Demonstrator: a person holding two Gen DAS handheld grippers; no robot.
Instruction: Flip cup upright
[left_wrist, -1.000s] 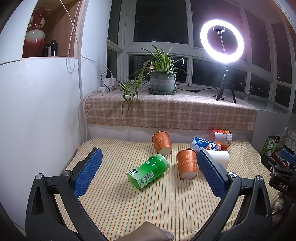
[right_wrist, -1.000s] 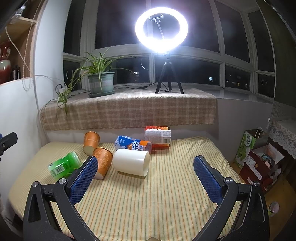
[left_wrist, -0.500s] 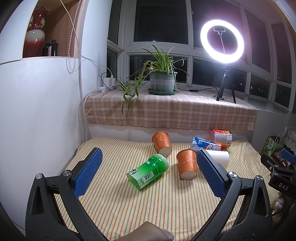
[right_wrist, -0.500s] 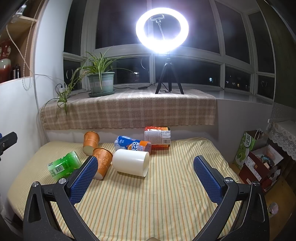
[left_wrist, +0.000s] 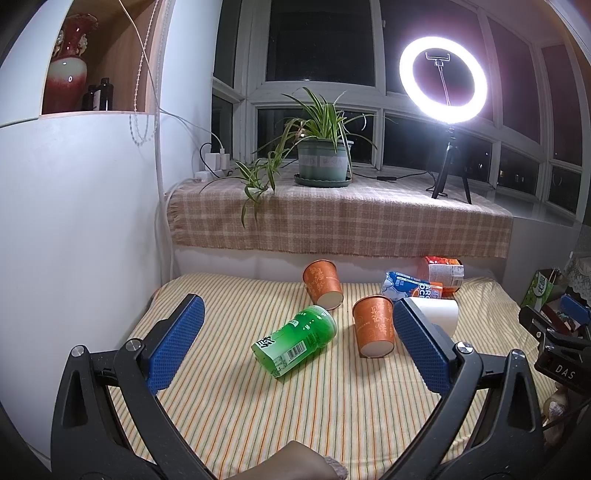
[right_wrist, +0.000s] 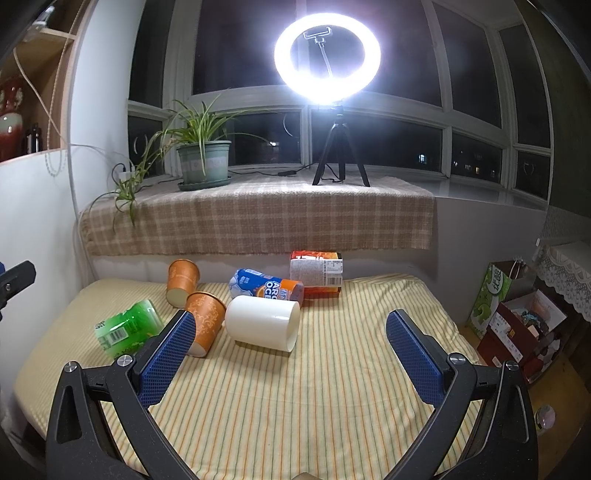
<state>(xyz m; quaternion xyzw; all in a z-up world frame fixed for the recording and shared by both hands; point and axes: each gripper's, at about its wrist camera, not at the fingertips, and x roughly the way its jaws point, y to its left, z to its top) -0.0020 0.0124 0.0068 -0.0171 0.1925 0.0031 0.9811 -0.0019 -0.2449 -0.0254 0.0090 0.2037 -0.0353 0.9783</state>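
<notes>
Nothing looks done yet: on the yellow striped mattress (right_wrist: 332, 406), the white cylindrical cup (right_wrist: 263, 323) is lying sideways near the back edge beside two toppled orange paper cups (right_wrist: 205, 321), while the left gripper (left_wrist: 295, 347) and right gripper (right_wrist: 291, 354) are gaping wide, empty.

We see almost no change: only the right tool (right_wrist: 290, 347) has eased very slightly, the ring light (right_wrist: 327, 55) sitting a touch righter in its view.
</notes>
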